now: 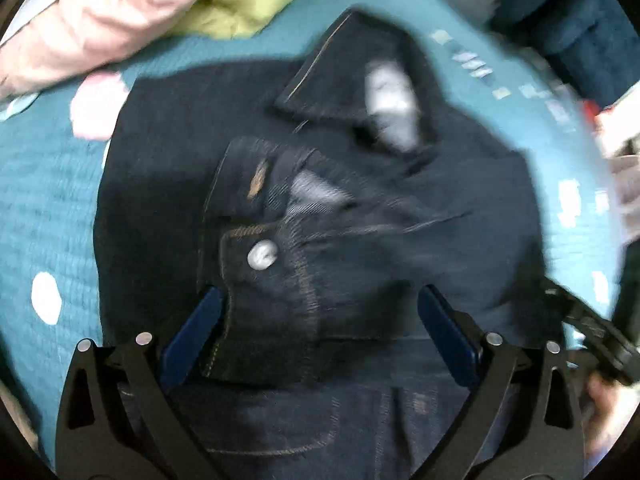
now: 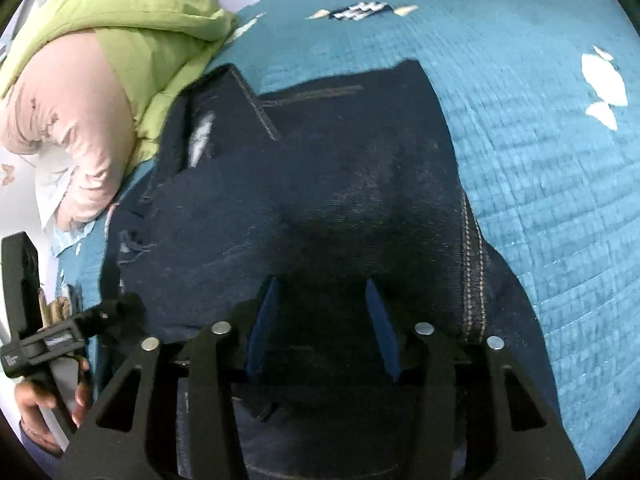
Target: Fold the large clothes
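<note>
Dark jeans [image 1: 320, 208] lie bunched on a teal quilted bed cover [image 1: 48, 208], both tools over them.

In the left wrist view, the left tool [image 1: 320, 312] stands with its blue pads wide apart — the waistband with its metal button [image 1: 262, 255] sits between them, though blur hides whether either pad touches the cloth. The right tool [image 2: 322, 304] is likewise spread open over a flat fold of denim, gripping nothing; an orange-stitched seam [image 2: 474, 264] runs just beside its right finger. The jeans [image 2: 320, 184] lie near the middle of the bed cover [image 2: 540, 168], their far corner close to a green quilt [image 2: 132, 12] and a pink cushion [image 2: 76, 120] — whether they touch cannot be told. The person's left hand [image 2: 48, 404] grips the other tool's handle at the lower left edge.
</note>
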### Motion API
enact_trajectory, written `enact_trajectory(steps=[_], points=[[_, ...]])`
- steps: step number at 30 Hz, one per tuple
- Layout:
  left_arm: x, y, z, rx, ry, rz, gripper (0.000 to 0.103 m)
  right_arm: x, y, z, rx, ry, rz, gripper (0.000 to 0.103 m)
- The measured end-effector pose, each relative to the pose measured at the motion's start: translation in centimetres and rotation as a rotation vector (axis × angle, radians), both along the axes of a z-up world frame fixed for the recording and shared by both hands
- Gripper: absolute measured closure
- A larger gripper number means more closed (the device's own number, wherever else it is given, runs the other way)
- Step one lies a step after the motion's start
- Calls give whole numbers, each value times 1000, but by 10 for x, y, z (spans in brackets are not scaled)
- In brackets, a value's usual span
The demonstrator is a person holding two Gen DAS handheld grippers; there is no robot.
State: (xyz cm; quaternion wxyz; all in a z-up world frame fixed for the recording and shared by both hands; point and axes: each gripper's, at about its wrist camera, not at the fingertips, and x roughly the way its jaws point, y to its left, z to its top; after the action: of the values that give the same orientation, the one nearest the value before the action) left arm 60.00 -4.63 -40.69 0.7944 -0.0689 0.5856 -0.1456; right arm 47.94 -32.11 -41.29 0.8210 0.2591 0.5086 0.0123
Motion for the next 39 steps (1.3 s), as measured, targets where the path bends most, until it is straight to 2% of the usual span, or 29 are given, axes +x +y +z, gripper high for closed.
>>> enact_trajectory(steps=[2, 4, 6, 8, 10, 14, 16, 17, 21, 25, 30, 34, 36, 37, 38, 39], points=[[7, 19, 26, -25, -70, 20, 5, 1, -8, 19, 6, -46, -3, 55], [22, 43, 43, 8, -111, 80, 5, 10, -18, 36, -20, -65, -9, 51], [45, 66, 46, 63, -85, 146, 5, 24, -30, 42, -43, -49, -27, 46], [72, 85, 45, 116, -75, 211, 5, 42, -42, 41, -63, -19, -35, 45], [92, 94, 39, 145, -55, 226, 5, 56, -52, 36, -112, 13, -43, 45], [119, 103, 5, 136, 60, 252, 5, 83, -65, 23, -189, 83, -60, 45], [128, 105, -11, 112, 106, 267, 5, 92, -74, 14, -160, 116, -67, 45], [132, 103, -18, 115, 121, 266, 5, 97, -79, 8, -150, 136, -81, 45], [140, 96, -33, 209, 122, 211, 5, 114, -90, -1, -150, 160, -97, 45], [144, 89, -38, 202, 119, 175, 6, 127, -94, -9, -144, 203, -90, 45], [150, 75, -47, 210, 135, 132, 6, 139, -90, -16, -126, 213, -82, 45], [151, 63, -54, 255, 125, 101, 10, 146, -80, -23, -175, 216, -56, 41], [153, 59, -55, 251, 122, 114, 14, 146, -71, -23, -236, 196, -20, 49], [154, 57, -54, 244, 117, 113, 22, 145, -68, -21, -252, 188, -15, 54], [154, 51, -52, 245, 107, 108, 33, 143, -68, -20, -265, 180, -19, 64], [153, 47, -48, 257, 96, 95, 37, 141, -69, -17, -280, 170, -25, 79]])
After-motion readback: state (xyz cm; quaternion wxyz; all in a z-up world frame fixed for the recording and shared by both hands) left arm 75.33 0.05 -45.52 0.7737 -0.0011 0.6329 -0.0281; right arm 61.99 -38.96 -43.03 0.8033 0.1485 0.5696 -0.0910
